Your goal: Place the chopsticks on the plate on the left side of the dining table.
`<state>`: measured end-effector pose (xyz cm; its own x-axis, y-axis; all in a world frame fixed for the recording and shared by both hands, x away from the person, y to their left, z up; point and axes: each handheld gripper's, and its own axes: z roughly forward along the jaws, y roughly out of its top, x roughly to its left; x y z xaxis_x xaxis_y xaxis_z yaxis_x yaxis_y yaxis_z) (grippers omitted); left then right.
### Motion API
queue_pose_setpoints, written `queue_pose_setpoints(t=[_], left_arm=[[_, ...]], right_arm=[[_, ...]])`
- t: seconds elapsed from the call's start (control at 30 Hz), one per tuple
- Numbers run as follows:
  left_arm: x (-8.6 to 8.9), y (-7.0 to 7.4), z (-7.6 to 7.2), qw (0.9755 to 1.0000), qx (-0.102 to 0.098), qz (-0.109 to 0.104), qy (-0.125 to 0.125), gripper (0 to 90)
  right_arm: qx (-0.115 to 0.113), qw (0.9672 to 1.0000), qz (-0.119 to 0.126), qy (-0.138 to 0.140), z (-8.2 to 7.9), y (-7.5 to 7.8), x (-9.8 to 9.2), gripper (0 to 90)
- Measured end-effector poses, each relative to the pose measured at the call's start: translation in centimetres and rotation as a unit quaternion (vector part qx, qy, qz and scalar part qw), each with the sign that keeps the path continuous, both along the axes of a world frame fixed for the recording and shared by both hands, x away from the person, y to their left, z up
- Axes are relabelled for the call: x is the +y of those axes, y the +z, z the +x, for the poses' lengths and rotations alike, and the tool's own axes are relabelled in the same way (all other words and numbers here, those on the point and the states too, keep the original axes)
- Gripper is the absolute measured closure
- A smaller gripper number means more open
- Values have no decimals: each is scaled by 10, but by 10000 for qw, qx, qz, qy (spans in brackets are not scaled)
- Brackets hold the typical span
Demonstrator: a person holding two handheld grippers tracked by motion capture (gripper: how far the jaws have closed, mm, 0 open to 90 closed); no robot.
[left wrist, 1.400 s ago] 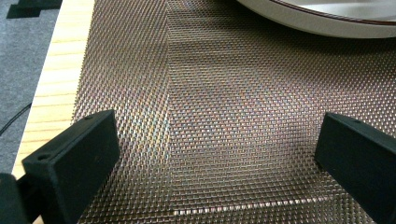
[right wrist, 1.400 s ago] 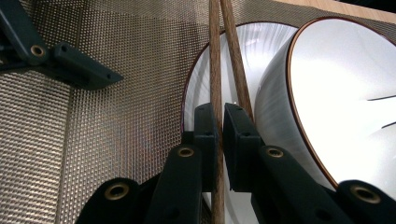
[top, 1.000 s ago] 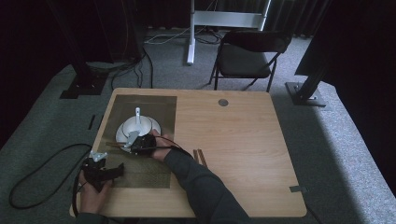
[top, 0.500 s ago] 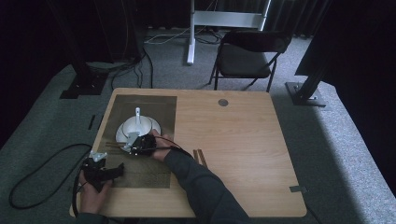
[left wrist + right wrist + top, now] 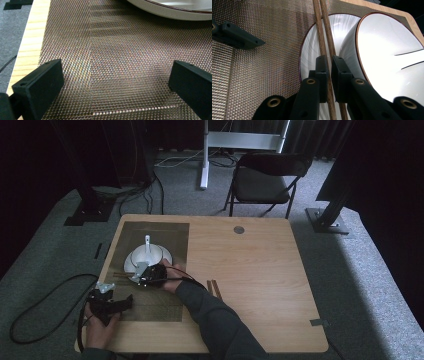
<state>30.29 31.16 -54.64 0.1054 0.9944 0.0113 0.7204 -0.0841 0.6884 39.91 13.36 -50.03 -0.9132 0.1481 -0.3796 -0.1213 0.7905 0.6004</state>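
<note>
Right gripper (image 5: 329, 62) clenched on two brown wooden chopsticks (image 5: 322, 30). Their long axis runs straight ahead past the white bowl (image 5: 387, 55). Left gripper (image 5: 115, 82), released, rests apart.

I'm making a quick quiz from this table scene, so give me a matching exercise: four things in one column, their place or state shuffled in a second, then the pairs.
Things:
1. pair of brown wooden chopsticks
2. white ceramic bowl
3. left claw
4. woven metallic placemat

States:
A. open over the mat, holding nothing
B. flat on the light wooden table
C. pinched in the right claw
D. sitting on the white plate

Pairs: 1-C, 2-D, 3-A, 4-B
</note>
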Motion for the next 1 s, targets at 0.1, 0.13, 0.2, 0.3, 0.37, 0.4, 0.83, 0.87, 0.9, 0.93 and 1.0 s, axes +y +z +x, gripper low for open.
queue_pose_setpoints(t=[0.1,0.13,0.2,0.3,0.37,0.4,0.83,0.87,0.9,0.93,1.0], left_arm=[[0,0,0,10000,0,1,0,2],[0,0,0,10000,-1,0,1,2],[0,0,0,10000,-1,-1,1,2],[0,0,0,10000,-1,-1,1,2],[0,0,0,10000,-4,-2,3,2],[0,0,0,10000,-4,-4,4,2],[0,0,0,10000,-1,0,0,1],[0,0,0,10000,0,1,0,2],[0,0,0,10000,0,2,-1,2],[0,0,0,10000,2,3,-3,2],[0,0,0,10000,4,5,-4,1]], right_arm=[[2,10000,4,-7,0,0,0,842],[2,10000,5,-9,0,0,0,843],[3,10000,8,-13,0,0,0,843],[0,10000,7,-19,0,0,0,843],[10,10000,16,-30,0,-1,0,843],[13,10000,23,-36,0,-1,0,844],[-78,9999,30,-90,0,-2,2,843],[-88,9999,31,-91,0,-2,2,843],[-94,9999,27,-97,-1,-2,2,843],[-97,9999,25,-101,-1,-2,2,843],[-120,9999,23,-101,-1,-2,2,843]])
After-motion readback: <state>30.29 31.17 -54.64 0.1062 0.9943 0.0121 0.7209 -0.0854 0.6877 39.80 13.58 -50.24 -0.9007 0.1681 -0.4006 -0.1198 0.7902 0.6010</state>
